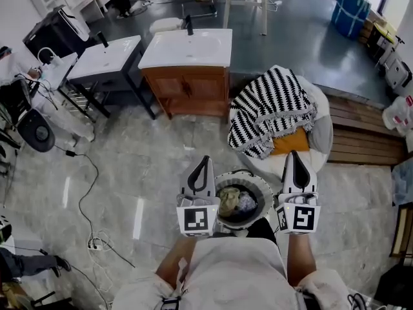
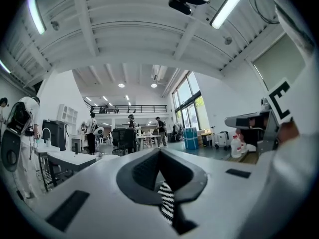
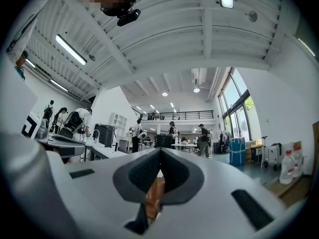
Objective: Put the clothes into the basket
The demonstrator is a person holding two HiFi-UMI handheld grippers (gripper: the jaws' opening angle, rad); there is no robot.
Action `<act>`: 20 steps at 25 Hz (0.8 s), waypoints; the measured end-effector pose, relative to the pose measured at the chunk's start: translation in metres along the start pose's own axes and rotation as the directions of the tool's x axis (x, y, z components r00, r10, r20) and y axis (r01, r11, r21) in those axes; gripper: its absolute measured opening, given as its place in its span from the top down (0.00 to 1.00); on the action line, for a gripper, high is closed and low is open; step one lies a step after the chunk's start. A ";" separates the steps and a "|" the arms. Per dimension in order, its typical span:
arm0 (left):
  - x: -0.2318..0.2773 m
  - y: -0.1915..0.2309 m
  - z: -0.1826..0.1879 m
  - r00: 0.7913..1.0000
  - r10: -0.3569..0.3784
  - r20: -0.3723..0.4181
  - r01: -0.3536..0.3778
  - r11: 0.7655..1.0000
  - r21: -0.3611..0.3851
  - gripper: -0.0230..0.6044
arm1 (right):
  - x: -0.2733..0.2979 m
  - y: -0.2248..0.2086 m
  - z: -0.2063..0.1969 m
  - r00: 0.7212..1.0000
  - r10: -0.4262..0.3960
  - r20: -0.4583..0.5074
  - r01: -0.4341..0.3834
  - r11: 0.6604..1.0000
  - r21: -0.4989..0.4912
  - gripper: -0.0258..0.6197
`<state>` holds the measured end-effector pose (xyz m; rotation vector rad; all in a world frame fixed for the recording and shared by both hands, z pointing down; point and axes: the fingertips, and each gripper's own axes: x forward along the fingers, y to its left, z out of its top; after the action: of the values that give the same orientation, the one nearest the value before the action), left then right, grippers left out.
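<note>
A round dark basket (image 1: pixel 266 191) stands on the floor right in front of me, with crumpled clothes (image 1: pixel 233 201) inside it. My left gripper (image 1: pixel 205 160) is held level over the basket's left rim, and its jaws meet with nothing between them. My right gripper (image 1: pixel 295 154) is held level over the right rim, and it is shut and empty too. In the left gripper view the closed jaws (image 2: pixel 159 151) point out across the room, with a strip of striped cloth (image 2: pixel 167 203) showing under them. In the right gripper view the jaws (image 3: pixel 160 151) are closed as well.
A black-and-white striped blanket (image 1: pixel 271 108) and an orange cushion (image 1: pixel 290 142) lie on a white chair just beyond the basket. A wooden vanity with a white sink top (image 1: pixel 187 50) stands further back. A wooden bench (image 1: pixel 361 131) is at the right, and cables (image 1: pixel 90 205) run across the floor at the left.
</note>
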<state>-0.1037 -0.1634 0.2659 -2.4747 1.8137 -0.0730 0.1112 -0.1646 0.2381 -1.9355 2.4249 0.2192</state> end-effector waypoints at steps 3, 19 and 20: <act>-0.001 -0.002 -0.005 1.000 0.001 0.002 -0.001 1.000 -0.023 0.96 | -0.002 0.001 -0.002 1.000 0.002 -0.001 -0.002 1.000 -0.008 0.98; -0.002 -0.005 -0.002 1.000 0.000 0.003 0.000 1.000 -0.027 0.96 | -0.005 0.002 -0.002 1.000 0.020 -0.009 -0.020 1.000 -0.022 0.98; -0.001 -0.005 -0.003 1.000 0.000 0.004 0.001 1.000 -0.028 0.96 | -0.005 0.002 -0.002 1.000 0.022 -0.011 -0.022 0.999 -0.024 0.98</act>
<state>-0.0993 -0.1605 0.2694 -2.4921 1.8251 -0.0428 0.1102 -0.1595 0.2412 -1.9250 2.4626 0.2407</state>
